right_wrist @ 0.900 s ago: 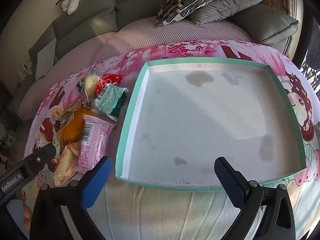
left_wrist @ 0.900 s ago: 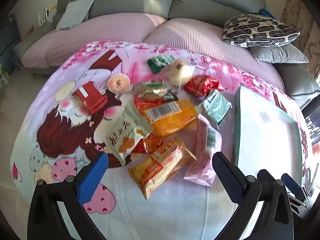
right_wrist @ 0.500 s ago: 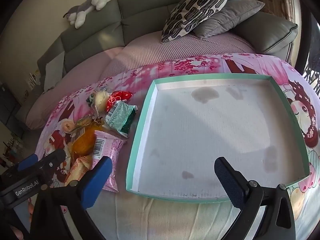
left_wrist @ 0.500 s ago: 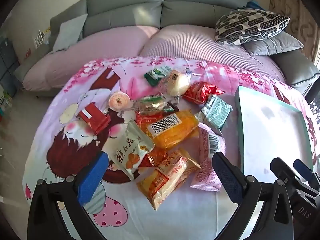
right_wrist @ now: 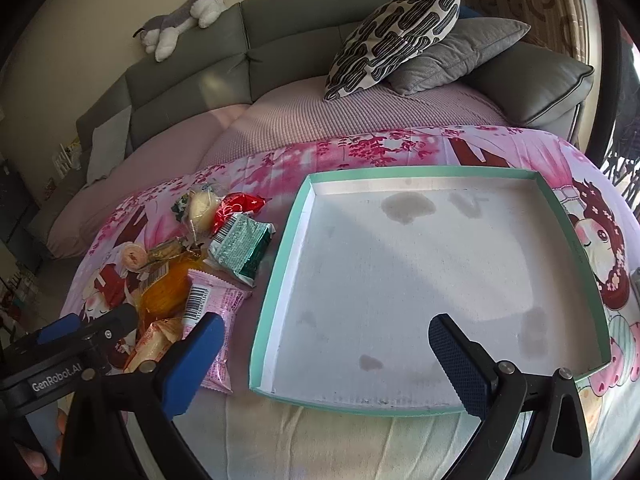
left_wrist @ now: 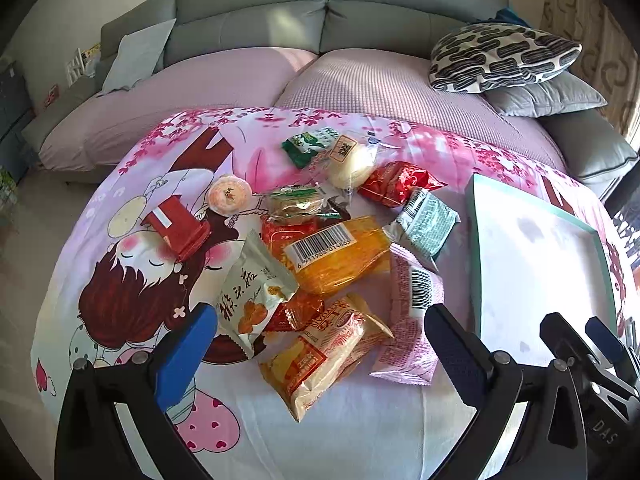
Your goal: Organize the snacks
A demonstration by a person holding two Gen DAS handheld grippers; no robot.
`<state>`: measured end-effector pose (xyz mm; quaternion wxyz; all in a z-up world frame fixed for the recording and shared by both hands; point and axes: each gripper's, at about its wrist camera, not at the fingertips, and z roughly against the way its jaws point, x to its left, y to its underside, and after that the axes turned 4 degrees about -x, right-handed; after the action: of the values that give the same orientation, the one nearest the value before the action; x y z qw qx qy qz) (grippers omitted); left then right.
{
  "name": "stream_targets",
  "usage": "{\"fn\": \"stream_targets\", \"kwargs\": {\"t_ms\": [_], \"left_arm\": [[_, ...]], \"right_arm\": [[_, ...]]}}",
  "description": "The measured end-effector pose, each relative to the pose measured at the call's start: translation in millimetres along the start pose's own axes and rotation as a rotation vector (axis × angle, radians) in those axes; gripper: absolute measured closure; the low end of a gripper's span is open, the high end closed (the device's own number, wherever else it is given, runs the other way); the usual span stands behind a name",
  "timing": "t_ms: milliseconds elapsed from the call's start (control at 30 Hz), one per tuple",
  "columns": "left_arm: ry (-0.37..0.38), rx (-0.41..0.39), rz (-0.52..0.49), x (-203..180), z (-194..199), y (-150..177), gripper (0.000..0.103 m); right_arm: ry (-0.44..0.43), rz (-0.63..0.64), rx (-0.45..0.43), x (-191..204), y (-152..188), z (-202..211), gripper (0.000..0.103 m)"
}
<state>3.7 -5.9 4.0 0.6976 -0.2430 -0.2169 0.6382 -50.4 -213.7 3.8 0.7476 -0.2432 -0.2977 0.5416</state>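
Observation:
Several snack packets lie in a heap on the cartoon-print cloth: an orange packet with a barcode, a pink packet, a yellow-orange packet, a teal packet and a red one. A shallow mint-rimmed white tray sits to their right, with nothing in it. My left gripper hovers open above the near packets. My right gripper hangs open over the tray's near-left part. The pink packet and teal packet lie left of the tray.
A grey sofa with pink seat covers stands behind the table. A patterned cushion and a grey one rest at the right, a plush toy on the backrest. The cloth's left part bears only a red packet.
Both grippers have pulled back and tilted up a little, so more of the sofa shows. Packets and tray have not moved. Both stay open.

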Motion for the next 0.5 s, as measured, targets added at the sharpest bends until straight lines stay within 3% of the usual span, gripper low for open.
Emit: {"fn": "stream_targets", "kwargs": {"t_ms": [500], "left_arm": [[-0.062, 0.001, 0.006, 6.0, -5.2, 3.5, 0.000]], "right_arm": [[0.016, 0.023, 0.018, 0.4, 3.8, -4.9, 0.000]]}}
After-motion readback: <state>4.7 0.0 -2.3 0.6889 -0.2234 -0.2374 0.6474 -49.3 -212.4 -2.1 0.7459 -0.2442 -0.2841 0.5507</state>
